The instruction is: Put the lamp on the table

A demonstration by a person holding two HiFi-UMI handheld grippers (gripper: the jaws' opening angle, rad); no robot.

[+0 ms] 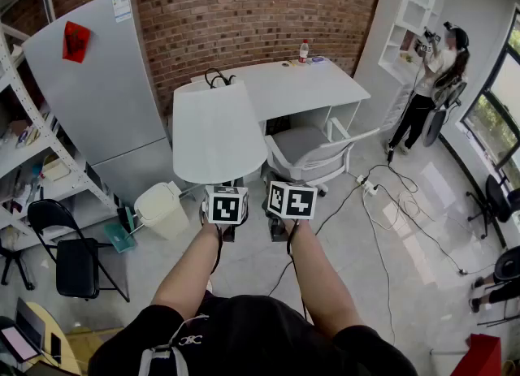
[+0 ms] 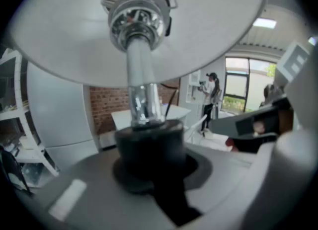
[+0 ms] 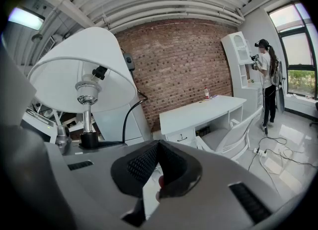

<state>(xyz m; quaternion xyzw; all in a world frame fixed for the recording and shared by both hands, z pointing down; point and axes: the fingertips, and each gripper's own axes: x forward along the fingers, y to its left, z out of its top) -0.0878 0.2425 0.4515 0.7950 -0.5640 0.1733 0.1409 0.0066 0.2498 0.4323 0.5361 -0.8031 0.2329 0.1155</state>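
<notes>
A white-shaded lamp (image 1: 218,131) hangs in the air in front of me, over the floor, its chrome stem (image 2: 141,92) rising from a black collar. My left gripper (image 1: 226,205) is shut on that black collar (image 2: 149,147), seen from just below the shade. My right gripper (image 1: 291,200) sits beside it to the right, shut, with its dark ribbed pads (image 3: 149,162) meeting; it holds nothing of the lamp (image 3: 82,70), which stands to its left. The white table (image 1: 284,86) stands ahead against the brick wall, beyond the shade.
A grey-white office chair (image 1: 305,149) stands before the table. A grey fridge (image 1: 97,82), a white bin (image 1: 162,208) and a black folding chair (image 1: 77,265) are at left. Cables (image 1: 382,196) trail over the floor. A person (image 1: 431,82) stands by white shelves at right.
</notes>
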